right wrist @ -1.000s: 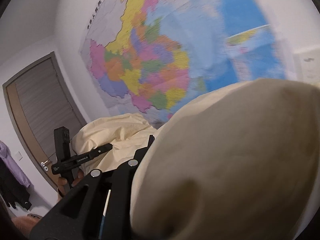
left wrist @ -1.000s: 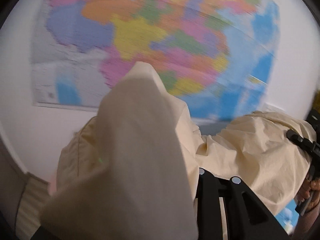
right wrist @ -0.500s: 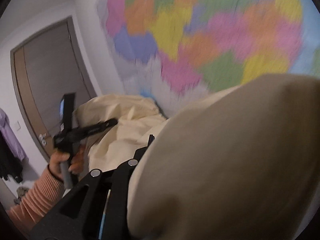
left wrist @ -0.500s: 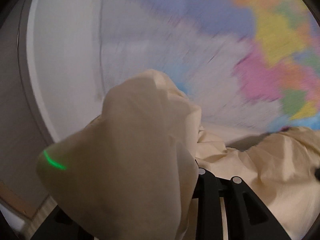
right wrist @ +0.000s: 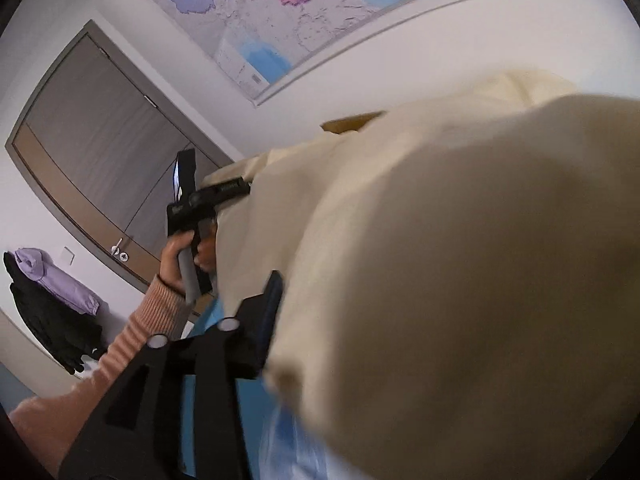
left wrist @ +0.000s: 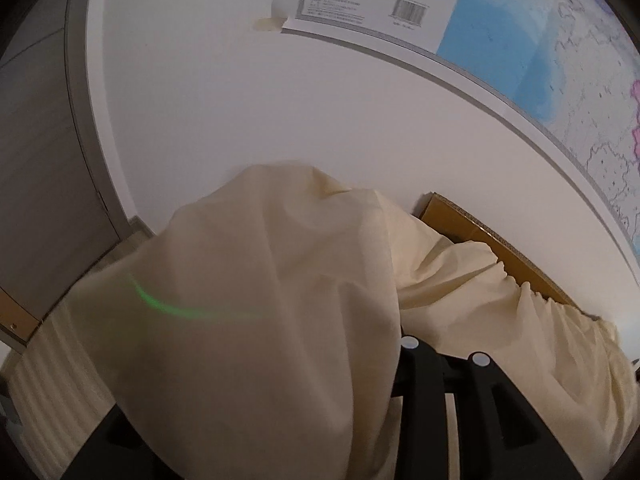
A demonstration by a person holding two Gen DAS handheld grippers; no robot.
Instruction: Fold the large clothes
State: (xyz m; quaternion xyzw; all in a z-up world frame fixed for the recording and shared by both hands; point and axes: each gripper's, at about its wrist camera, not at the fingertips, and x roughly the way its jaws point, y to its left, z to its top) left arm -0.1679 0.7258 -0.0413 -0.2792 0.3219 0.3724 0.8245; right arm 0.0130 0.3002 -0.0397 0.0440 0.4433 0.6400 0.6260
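A large cream garment [left wrist: 260, 320] hangs between both grippers and drapes over each camera. In the left wrist view it covers the left finger; only the right finger [left wrist: 416, 364] shows, and the cloth runs off to the right. In the right wrist view the cream garment [right wrist: 460, 260] fills the right half and hides one finger; the other finger [right wrist: 272, 296] shows at its edge. The left gripper [right wrist: 244, 188] shows there, held in a hand, shut on the cloth's far edge. My right gripper [right wrist: 288, 300] is shut on the garment.
A brown cardboard box [left wrist: 480, 236] stands against the white wall behind the cloth. A wall map [right wrist: 260, 4] hangs above. A grey door [right wrist: 100, 152] is at the left, with purple and black clothes [right wrist: 52, 304] hanging beside it. A blue surface [right wrist: 256, 412] lies below.
Both grippers have tipped downward with the garment: the map has slid up out of view, and the wall, cardboard box and door now show. Both grips on the cloth are unchanged.
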